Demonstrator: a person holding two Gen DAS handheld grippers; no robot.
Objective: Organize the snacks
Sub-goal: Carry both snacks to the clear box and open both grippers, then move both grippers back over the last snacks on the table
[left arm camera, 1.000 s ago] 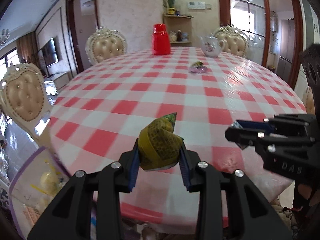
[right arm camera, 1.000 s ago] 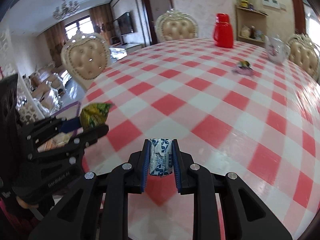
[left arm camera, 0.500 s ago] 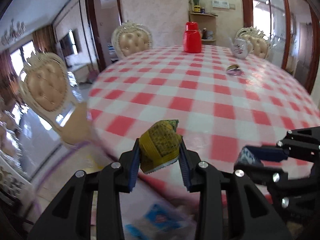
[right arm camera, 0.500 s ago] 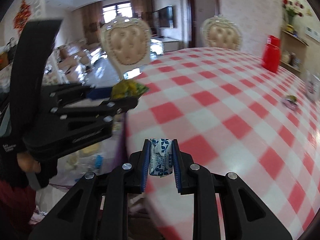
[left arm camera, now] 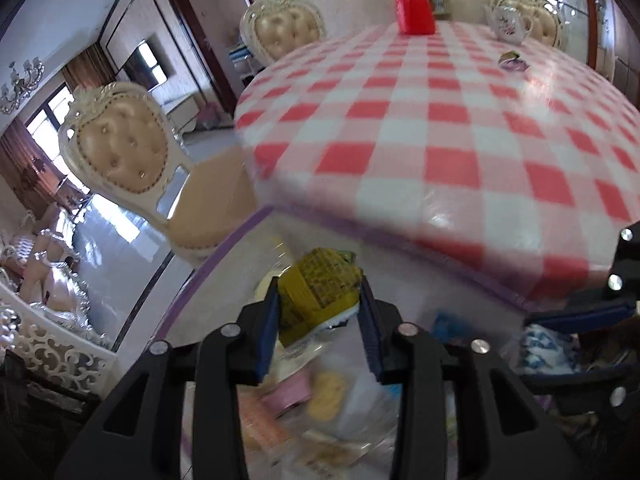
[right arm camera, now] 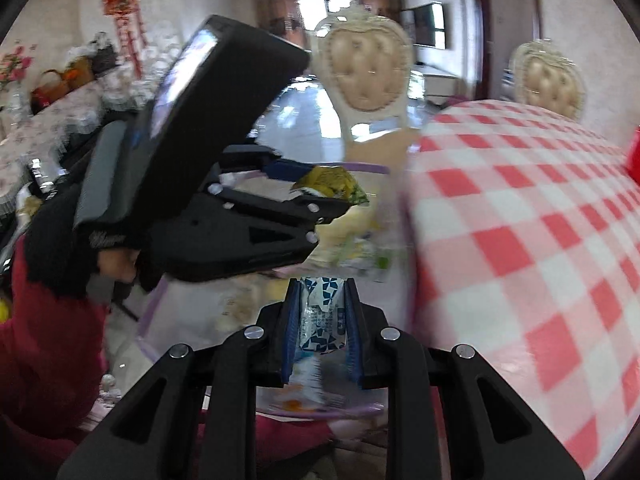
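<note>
A yellow snack packet (left arm camera: 316, 296) sits between the pads of my left gripper (left arm camera: 319, 280), whose jaws are opening while the pads still touch it. My right gripper (right arm camera: 322, 284) has a blue-and-white packet (right arm camera: 322, 320) between its pads, and its jaws are opening too. Both grippers hang past the table's edge over a clear bin with a purple rim (left arm camera: 224, 248) that holds several blurred snacks. The right wrist view shows the left gripper (right arm camera: 320, 196) up and to the left with the yellow packet (right arm camera: 332, 184). The right gripper (left arm camera: 580, 316) shows at the left wrist view's right edge.
The round table with a red-and-white checked cloth (left arm camera: 440, 140) carries a red jug (left arm camera: 414, 12), a teapot (left arm camera: 508, 24) and a small wrapped snack (left arm camera: 512, 60). A padded chair (left arm camera: 124, 148) stands left of the bin. A person's red sleeve (right arm camera: 48, 340) is at lower left.
Both grippers have swung left off the table and tipped down over the bin. Each packet is still between its pads.
</note>
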